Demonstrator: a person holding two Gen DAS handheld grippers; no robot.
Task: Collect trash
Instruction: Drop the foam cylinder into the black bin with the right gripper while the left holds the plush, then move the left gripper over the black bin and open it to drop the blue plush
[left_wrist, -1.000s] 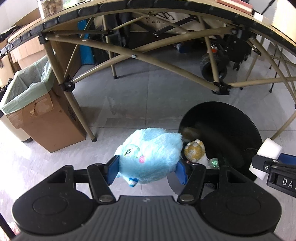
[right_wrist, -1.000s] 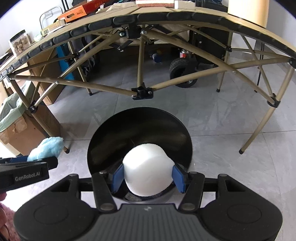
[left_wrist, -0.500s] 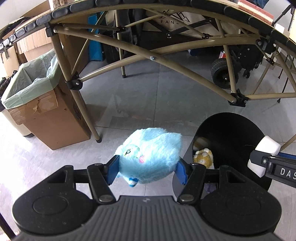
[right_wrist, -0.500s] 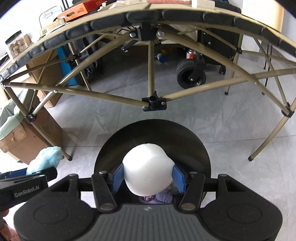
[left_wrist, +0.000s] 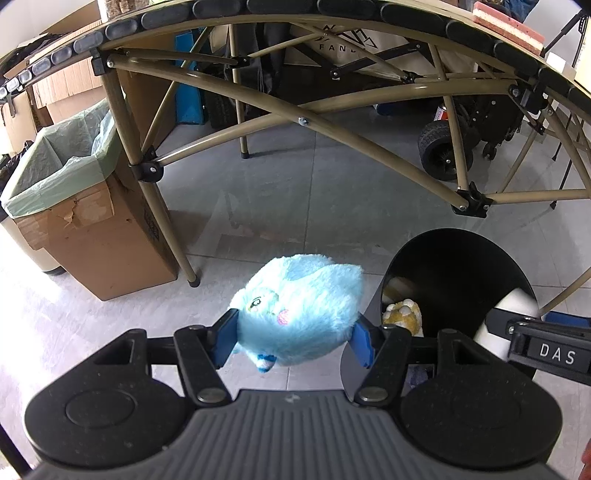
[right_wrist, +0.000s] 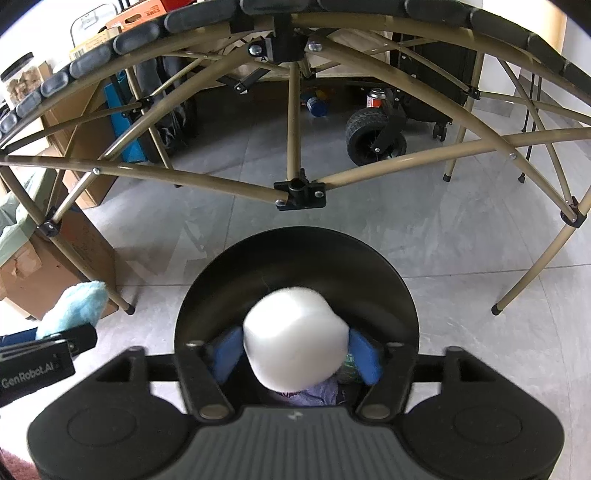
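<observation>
My left gripper (left_wrist: 291, 343) is shut on a fluffy blue plush toy (left_wrist: 299, 317), held above the grey floor just left of a round black bin (left_wrist: 461, 266). A yellow plush (left_wrist: 402, 314) lies inside the bin. Over the bin's mouth (right_wrist: 295, 243) my right gripper (right_wrist: 294, 354) has its jaws opening. A white foam lump (right_wrist: 295, 339), blurred, sits between the blue pads (right_wrist: 365, 354), which have drawn back from its sides. Purple stuff (right_wrist: 314, 395) shows below it in the bin. The blue plush (right_wrist: 79, 306) also shows at the left edge of the right wrist view.
A cardboard box with a green liner (left_wrist: 74, 206) stands on the left beside a table leg (left_wrist: 177, 236). The tan folding-table frame (right_wrist: 299, 192) arches right behind the bin. A black wheeled cart (left_wrist: 443, 155) and boxes stand under the table.
My right gripper's jaws have spread apart and let go of the white foam lump, which now looks blurred over the bin. The left gripper still holds the blue plush in place.
</observation>
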